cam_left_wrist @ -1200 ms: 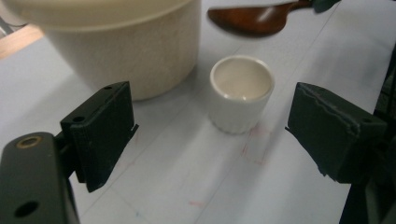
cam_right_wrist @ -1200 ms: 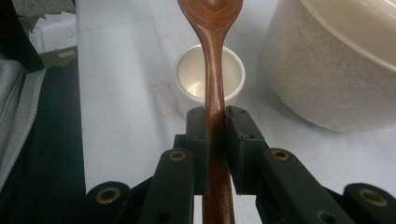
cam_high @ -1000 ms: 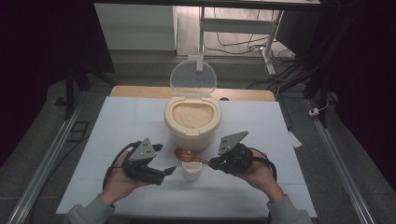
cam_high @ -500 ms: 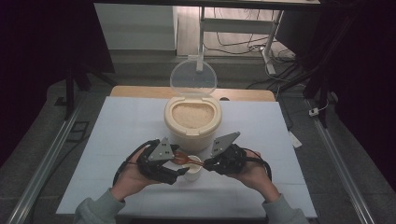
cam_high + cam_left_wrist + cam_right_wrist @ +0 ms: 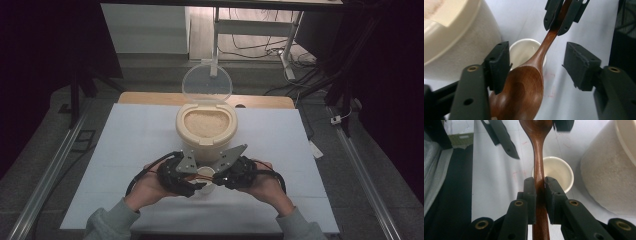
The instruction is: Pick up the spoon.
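A dark wooden spoon (image 5: pixel 537 135) hangs level over a small white cup (image 5: pixel 559 173). My right gripper (image 5: pixel 539 192) is shut on the spoon's handle. In the left gripper view the spoon's bowl (image 5: pixel 524 92) lies between the jaws of my open left gripper (image 5: pixel 536 65), close against one jaw and well apart from the other. The right gripper (image 5: pixel 562 15) shows beyond, clamped on the handle. In the high view both grippers, left (image 5: pixel 192 182) and right (image 5: pixel 220 177), meet over the cup (image 5: pixel 205 174), just in front of the rice container (image 5: pixel 206 125).
The cream container of rice (image 5: pixel 609 177) stands close behind the cup, its clear lid (image 5: pixel 206 85) hinged upright. A white sheet covers the table (image 5: pixel 130 135), with room to either side of the hands. Metal rails run along both table sides.
Both hands have drawn together over the cup. The left gripper has come in from the left and now straddles the spoon's bowl.
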Demonstrator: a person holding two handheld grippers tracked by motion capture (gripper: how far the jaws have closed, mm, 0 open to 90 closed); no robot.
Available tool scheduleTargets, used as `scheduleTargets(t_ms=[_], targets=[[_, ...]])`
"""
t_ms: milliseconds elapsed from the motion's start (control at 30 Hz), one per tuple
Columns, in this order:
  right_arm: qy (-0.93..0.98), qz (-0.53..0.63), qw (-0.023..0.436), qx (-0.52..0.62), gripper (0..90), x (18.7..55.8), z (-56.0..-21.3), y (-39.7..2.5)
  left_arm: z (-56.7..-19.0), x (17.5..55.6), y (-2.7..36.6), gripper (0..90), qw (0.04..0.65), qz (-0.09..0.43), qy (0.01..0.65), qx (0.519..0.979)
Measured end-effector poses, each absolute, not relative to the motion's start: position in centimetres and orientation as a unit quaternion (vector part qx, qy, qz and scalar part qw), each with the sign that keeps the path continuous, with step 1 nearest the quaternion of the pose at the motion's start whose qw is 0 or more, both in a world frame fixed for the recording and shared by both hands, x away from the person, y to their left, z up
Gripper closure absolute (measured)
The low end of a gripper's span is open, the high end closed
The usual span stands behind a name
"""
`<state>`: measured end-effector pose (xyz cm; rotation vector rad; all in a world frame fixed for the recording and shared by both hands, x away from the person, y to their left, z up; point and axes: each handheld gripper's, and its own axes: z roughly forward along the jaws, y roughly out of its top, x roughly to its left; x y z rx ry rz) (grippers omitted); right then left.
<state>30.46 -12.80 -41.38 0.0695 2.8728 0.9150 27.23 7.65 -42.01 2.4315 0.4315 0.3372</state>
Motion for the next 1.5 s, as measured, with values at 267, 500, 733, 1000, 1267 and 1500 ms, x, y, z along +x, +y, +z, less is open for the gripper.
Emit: scheduleTargets(t_ms=[267, 500, 733, 1000, 1267, 1500], targets=[[0.952, 0.299, 0.066, -0.010, 79.0, 30.0, -41.3, -12.2, -42.7, 27.5, 6.8, 55.3, 0.280, 0.118, 0.149, 0.941], [0.953, 0.292, 0.078, -0.036, 78.9, 29.2, -41.3, -11.8, -43.3, 27.5, 6.4, 68.5, 0.262, 0.102, 0.124, 0.952], [0.953, 0.283, 0.091, -0.064, 78.2, 28.9, -41.6, -11.4, -43.8, 27.3, 6.2, 76.1, 0.251, 0.091, 0.110, 0.957], [0.917, 0.377, 0.129, 0.024, 62.0, 29.7, -40.3, -13.0, -43.3, 27.5, 6.9, 77.5, 0.270, 0.118, 0.129, 0.947], [0.857, 0.472, 0.164, 0.127, 48.5, 30.0, -39.1, -15.4, -42.8, 27.8, 8.1, 77.6, 0.299, 0.143, 0.158, 0.930], [0.827, 0.502, 0.176, 0.183, 42.5, 29.7, -39.0, -16.7, -42.4, 27.8, 8.8, 77.6, 0.325, 0.163, 0.178, 0.915]])
